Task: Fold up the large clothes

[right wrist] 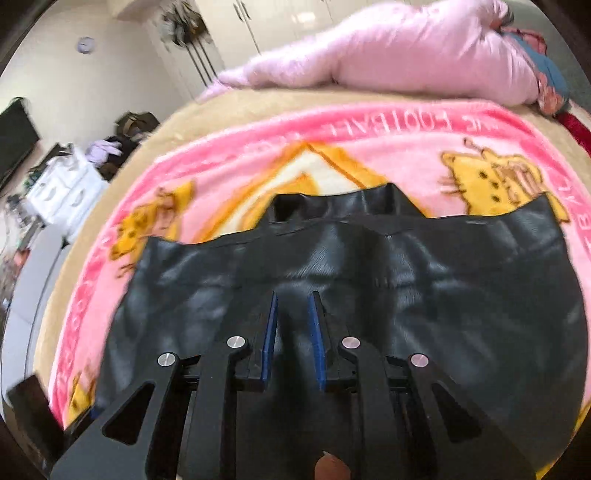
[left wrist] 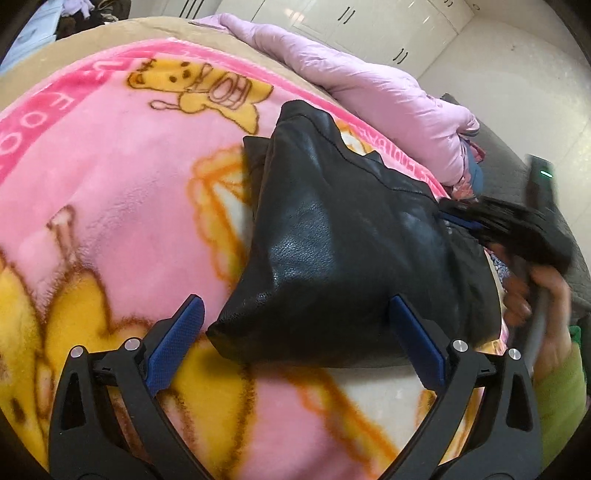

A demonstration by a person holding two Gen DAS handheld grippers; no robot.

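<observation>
A black leather garment lies on a pink cartoon blanket on the bed. My left gripper is open, its blue fingers standing on either side of the garment's near corner, just above it. The right gripper shows at the garment's right edge in the left wrist view, blurred. In the right wrist view the garment spreads wide, and my right gripper has its blue pads close together with a narrow gap, over the leather. Whether leather sits between the pads is unclear.
A lilac quilted coat lies bunched along the bed's far edge, also in the right wrist view. White wardrobes stand behind. A white drawer unit and clutter stand left of the bed.
</observation>
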